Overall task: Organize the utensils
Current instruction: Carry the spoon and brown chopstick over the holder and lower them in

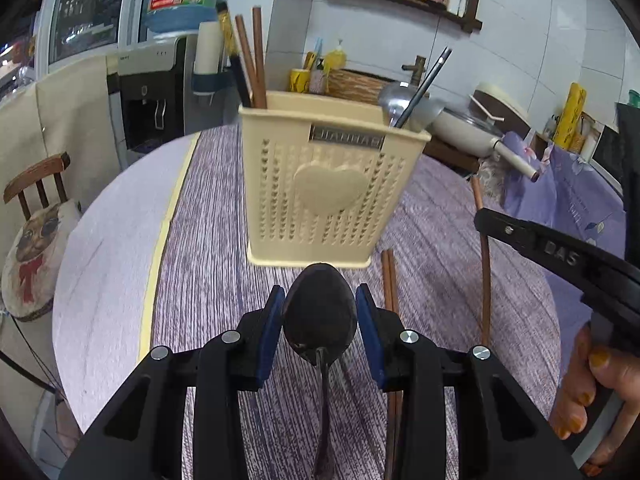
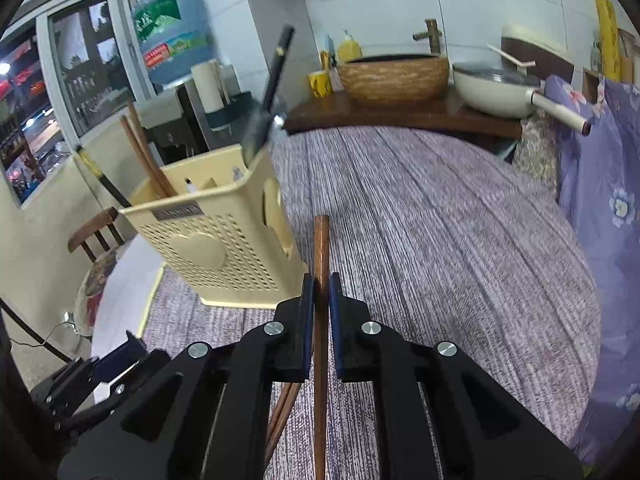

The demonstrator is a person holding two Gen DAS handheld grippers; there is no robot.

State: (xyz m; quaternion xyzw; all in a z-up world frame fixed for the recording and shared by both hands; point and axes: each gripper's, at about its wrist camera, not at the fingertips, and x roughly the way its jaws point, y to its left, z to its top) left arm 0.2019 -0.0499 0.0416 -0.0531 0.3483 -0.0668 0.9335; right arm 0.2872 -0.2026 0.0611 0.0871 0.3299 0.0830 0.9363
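Left tool [image 1: 320,312] straddles spoon [image 1: 320,320], jaws apart; right tool [image 2: 319,292] clamps chopstick [image 2: 321,248]; next, drop into holder [image 2: 224,236].

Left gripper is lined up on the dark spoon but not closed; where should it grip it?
Grip the spoon at its thin neck just behind the bowl, coming from the handle end as the left gripper already is. The bowl nearly fills the gap between the open pads, while the neck is slim and straight; the handle runs back under the gripper.
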